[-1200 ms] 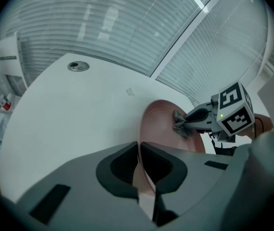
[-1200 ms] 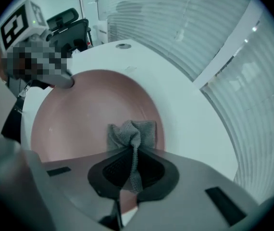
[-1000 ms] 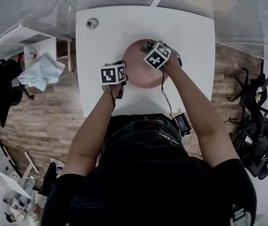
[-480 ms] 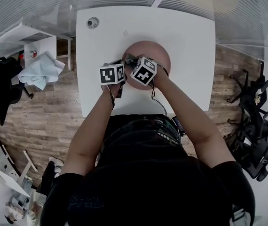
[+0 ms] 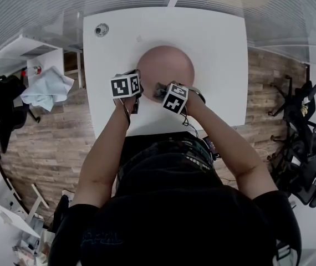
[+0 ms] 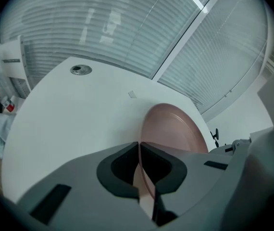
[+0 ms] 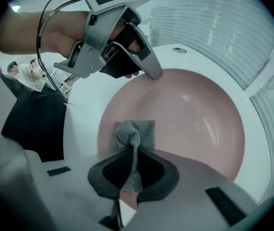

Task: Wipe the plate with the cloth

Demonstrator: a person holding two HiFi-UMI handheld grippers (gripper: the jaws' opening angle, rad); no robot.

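near rim of plate (image 5: 166,65) hidden under right gripper (image 5: 161,91), cloth (image 7: 136,134) barely visible overhead

The plate (image 5: 165,65) is plain dusty pink. The cloth (image 7: 136,134) is grey with a fine knitted weave. The surface (image 5: 219,49) is white. The left gripper (image 6: 139,150) and the right gripper (image 7: 133,165) are light grey with black pads (image 7: 110,170), and each carries a white cube (image 5: 126,86) with black square markers. At 8 o'clock the floor (image 5: 47,143) is brown wooden planks.
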